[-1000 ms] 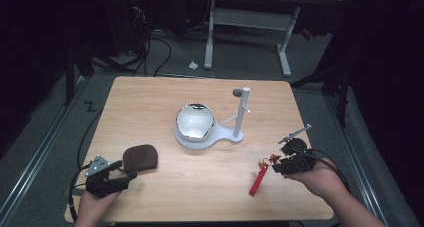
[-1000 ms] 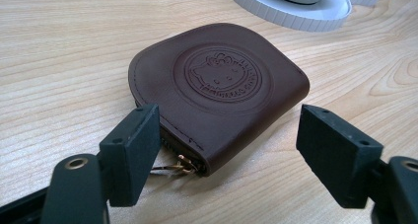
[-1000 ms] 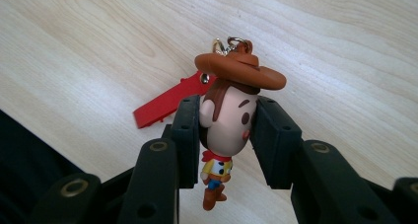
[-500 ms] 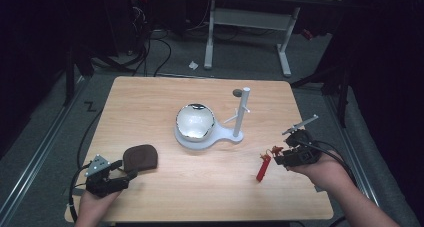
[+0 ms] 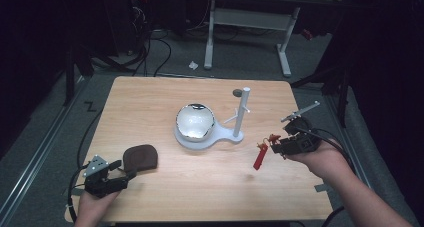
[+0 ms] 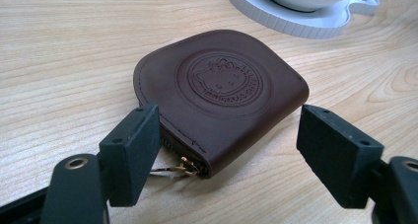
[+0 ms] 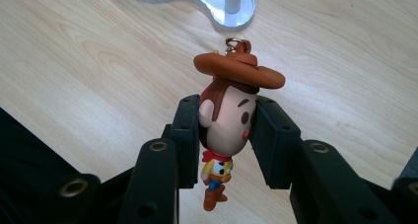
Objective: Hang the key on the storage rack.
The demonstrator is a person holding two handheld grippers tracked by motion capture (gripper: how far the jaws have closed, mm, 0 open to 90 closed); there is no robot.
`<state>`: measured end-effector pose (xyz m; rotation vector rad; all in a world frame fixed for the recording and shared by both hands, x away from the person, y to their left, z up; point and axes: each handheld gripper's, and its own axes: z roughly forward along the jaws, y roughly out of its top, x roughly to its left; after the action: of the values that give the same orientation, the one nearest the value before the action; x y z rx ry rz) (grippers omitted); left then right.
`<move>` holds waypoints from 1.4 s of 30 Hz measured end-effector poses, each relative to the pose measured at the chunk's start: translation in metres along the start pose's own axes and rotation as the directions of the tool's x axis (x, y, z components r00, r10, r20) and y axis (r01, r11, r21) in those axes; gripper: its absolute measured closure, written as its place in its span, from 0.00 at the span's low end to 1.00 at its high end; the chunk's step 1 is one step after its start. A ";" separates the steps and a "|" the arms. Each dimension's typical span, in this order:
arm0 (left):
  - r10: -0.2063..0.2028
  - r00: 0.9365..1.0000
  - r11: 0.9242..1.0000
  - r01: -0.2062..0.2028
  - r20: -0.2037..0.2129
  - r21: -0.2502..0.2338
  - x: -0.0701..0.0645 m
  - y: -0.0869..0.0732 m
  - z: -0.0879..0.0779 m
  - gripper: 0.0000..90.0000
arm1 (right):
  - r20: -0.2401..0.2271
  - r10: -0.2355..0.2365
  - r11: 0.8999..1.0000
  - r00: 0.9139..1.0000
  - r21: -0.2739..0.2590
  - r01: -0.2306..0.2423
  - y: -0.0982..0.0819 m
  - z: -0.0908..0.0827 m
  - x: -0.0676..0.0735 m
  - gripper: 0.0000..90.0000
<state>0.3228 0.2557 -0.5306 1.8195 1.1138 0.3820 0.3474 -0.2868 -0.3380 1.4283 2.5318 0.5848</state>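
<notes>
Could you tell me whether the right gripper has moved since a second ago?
Yes. The right gripper has risen with the cowboy figure, farther up the picture beside the white stand.

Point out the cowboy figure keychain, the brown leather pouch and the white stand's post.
cowboy figure keychain point(image 7: 227, 128): right gripper view, on its face, between the jaws.
brown leather pouch point(image 6: 222, 86): left gripper view, on the embossed round emblem.
white stand's post point(image 5: 242, 112): high view, mid-height of the upright.

Pouch point(image 6: 222, 93) zipper end tucked behind left tongs point(image 6: 236, 155) pad; white stand point(image 6: 300, 12) cut by top edge.
</notes>
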 end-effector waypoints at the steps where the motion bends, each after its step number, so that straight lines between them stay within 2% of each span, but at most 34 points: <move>1: -0.003 1.000 1.000 0.003 0.004 -0.002 0.000 0.000 0.000 0.28 | -0.001 0.000 1.000 1.000 0.000 0.000 0.001 -0.001 0.001 0.73; 11: -0.002 1.000 1.000 0.002 0.007 0.001 0.000 0.000 0.000 0.27 | -0.008 -0.023 1.000 1.000 0.019 0.023 0.012 -0.002 0.005 0.73; 18: -0.010 1.000 1.000 0.010 0.007 -0.004 0.001 -0.001 -0.002 0.27 | -0.009 -0.044 0.998 0.999 0.047 0.045 0.026 -0.011 0.006 0.73; 22: -0.011 1.000 1.000 0.011 0.007 -0.004 0.001 -0.001 -0.001 0.27 | 0.005 -0.064 0.997 0.998 0.045 0.064 0.035 -0.017 0.007 0.73; 32: -0.024 1.000 1.000 0.024 0.009 -0.020 0.002 -0.001 -0.005 0.27 | 0.021 -0.079 0.997 0.997 0.025 0.078 0.056 -0.029 0.010 0.73; 42: -0.023 1.000 1.000 0.023 0.012 -0.017 0.002 -0.001 -0.005 0.27 | 0.021 -0.100 0.995 0.995 0.020 0.099 0.073 -0.026 0.017 0.73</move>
<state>0.3202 0.2603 -0.5294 1.7903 1.1192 0.3659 0.3872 -0.2452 -0.2832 1.2980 2.5805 0.5273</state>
